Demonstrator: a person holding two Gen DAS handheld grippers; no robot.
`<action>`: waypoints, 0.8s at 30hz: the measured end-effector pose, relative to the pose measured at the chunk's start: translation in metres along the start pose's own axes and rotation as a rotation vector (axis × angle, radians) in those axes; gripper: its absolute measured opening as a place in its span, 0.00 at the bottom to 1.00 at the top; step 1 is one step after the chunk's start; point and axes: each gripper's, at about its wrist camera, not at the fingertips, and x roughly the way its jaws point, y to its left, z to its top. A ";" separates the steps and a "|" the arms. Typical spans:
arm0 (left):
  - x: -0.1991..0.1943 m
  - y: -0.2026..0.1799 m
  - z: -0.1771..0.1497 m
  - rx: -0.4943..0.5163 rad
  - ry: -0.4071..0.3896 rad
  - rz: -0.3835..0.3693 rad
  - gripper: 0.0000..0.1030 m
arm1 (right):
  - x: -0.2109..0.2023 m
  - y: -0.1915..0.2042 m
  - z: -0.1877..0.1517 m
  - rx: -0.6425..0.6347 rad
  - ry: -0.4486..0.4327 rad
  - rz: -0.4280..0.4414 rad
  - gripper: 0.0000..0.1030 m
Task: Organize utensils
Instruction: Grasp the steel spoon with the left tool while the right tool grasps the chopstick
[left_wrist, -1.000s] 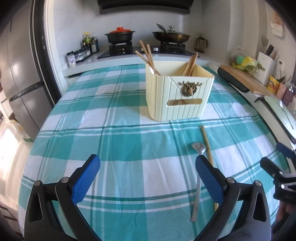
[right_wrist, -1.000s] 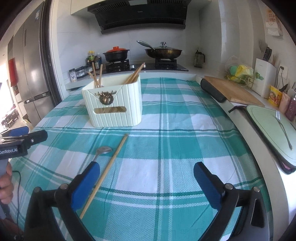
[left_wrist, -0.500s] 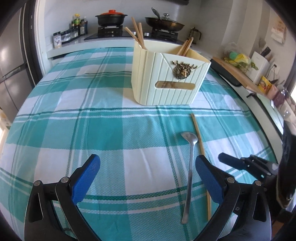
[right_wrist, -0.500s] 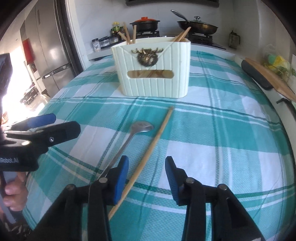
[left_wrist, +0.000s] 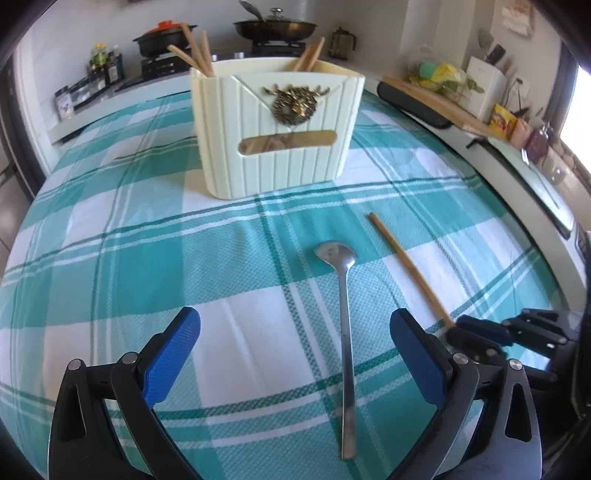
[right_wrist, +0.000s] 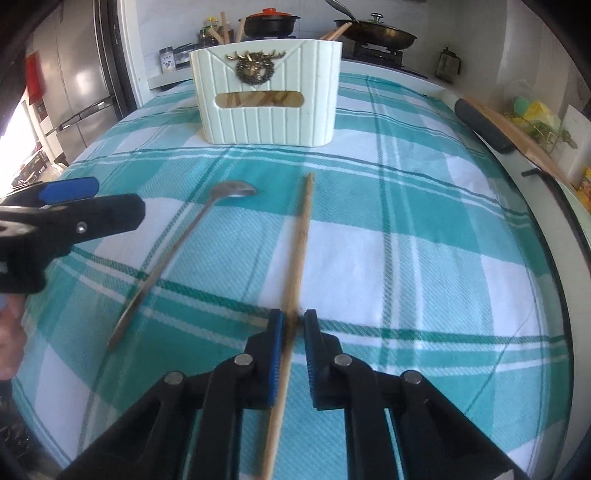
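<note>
The right tool (right_wrist: 293, 320) had just been closing, and its blue pads now stood on either side of the wooden chopstick (right_wrist: 301, 236) lying on the checked cloth of the counter (right_wrist: 424, 266), the stick running between them towards the cream utensil holder (right_wrist: 267, 94); the pads looked to press on it, though blur at the tips made the contact hard to confirm; compared with a second earlier, when those jaws were spread wide and higher above the cloth, the tool had come down low over the near part of the stick; that suggested the grasp was made or nearly made, and the stick, not yet lifted, would next go to the holder, where other chopsticks (left_wrist: 194, 46) already stood; the left tool (left_wrist: 295, 332) was wide open and held nothing, its jaws straddling the handle of the metal spoon (left_wrist: 345, 332), which lay flat on the cloth just beside the chopstick; it too had moved lower and nearer the holder than before, so the spoon seemed its likely target; as for writing, none could be read now; the holder bore only a brass stag-head ornament (right_wrist: 255, 68), and the packets and jars by the wall were too small to make out.
</note>
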 end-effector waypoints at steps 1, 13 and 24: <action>0.008 -0.004 0.002 0.020 0.014 0.008 0.99 | -0.002 -0.003 -0.002 0.006 0.008 0.004 0.11; 0.055 -0.014 0.027 0.111 0.149 0.014 0.79 | 0.022 -0.014 0.035 -0.042 0.102 0.120 0.21; 0.064 -0.016 0.050 0.139 0.161 -0.066 0.05 | 0.075 -0.011 0.115 -0.104 0.131 0.175 0.16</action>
